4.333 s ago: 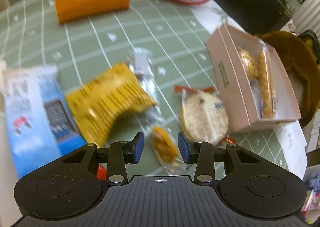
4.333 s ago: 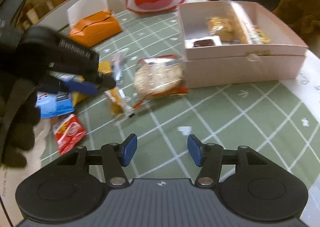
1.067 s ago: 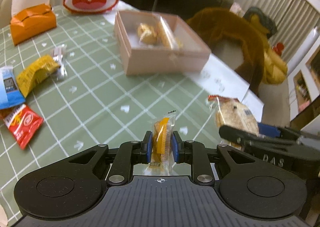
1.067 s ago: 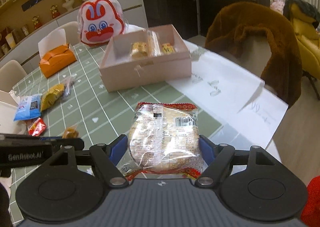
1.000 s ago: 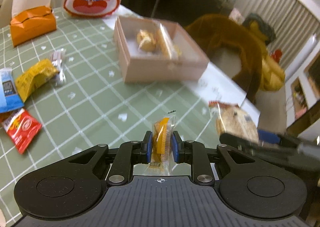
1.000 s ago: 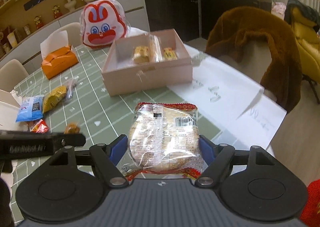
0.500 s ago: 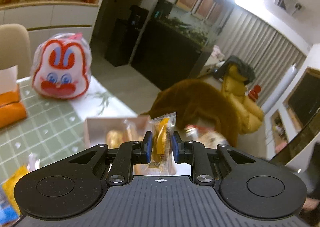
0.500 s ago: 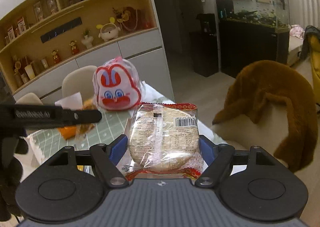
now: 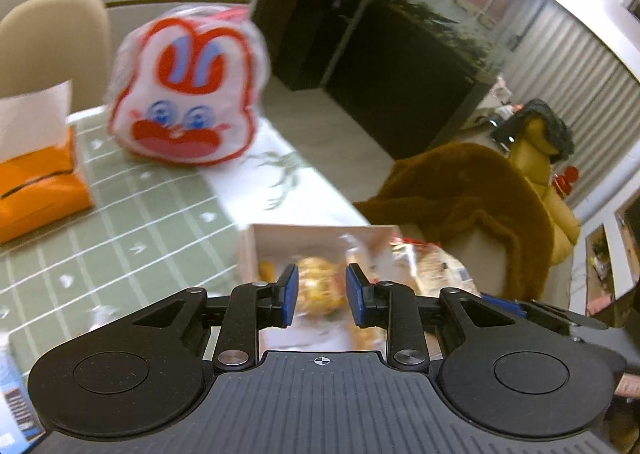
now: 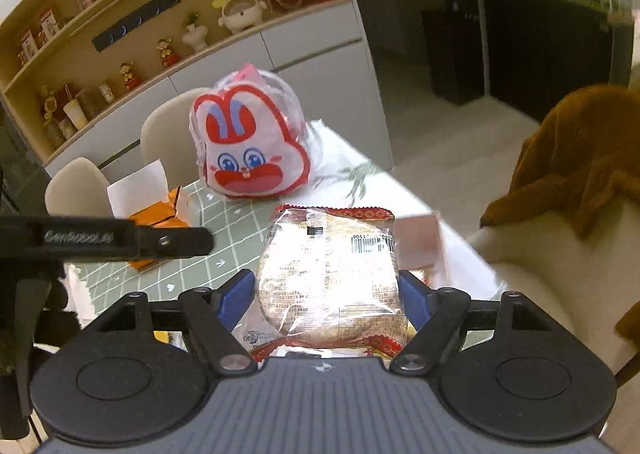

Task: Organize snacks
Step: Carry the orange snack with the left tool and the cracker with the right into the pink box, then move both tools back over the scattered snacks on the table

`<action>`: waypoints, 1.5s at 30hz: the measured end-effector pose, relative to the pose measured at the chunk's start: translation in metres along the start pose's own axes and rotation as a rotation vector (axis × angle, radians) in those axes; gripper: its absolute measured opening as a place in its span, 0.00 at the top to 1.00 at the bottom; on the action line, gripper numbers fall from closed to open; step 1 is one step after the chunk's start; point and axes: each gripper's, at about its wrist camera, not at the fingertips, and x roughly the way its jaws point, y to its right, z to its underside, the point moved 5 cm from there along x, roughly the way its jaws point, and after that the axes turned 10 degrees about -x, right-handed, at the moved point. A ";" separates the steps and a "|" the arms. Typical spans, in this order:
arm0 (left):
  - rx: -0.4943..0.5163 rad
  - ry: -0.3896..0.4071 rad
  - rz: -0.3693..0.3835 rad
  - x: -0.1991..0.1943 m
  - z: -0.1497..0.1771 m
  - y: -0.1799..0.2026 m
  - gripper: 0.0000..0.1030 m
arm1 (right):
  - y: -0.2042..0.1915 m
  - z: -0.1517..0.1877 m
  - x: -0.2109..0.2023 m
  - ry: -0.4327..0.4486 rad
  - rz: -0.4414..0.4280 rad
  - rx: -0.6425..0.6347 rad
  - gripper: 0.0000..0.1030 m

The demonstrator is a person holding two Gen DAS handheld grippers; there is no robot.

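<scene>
Left gripper (image 9: 320,296): I read the jaws as parted, having just been opening, nothing pinched between the blue pads; past the gap, blurred yellow-orange snacks (image 9: 318,286) lie inside the pink cardboard box (image 9: 256,242), directly below the fingertips. Right gripper (image 10: 326,296): jaws wide, pads pressing both sides of a clear-wrapped round cracker pack with red trim (image 10: 332,274), held above the box's far corner (image 10: 420,242). Beyond, on the green grid tablecloth (image 9: 152,222), the orange tissue box (image 9: 36,182) sits left; farther back stands the rabbit-face bag (image 10: 252,150). A brown fur throw (image 9: 472,194) drapes a chair at right.
</scene>
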 end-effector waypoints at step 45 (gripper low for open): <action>0.060 -0.210 -0.079 -0.004 0.144 -0.123 0.67 | -0.094 0.221 -0.010 -0.090 0.197 0.146 0.25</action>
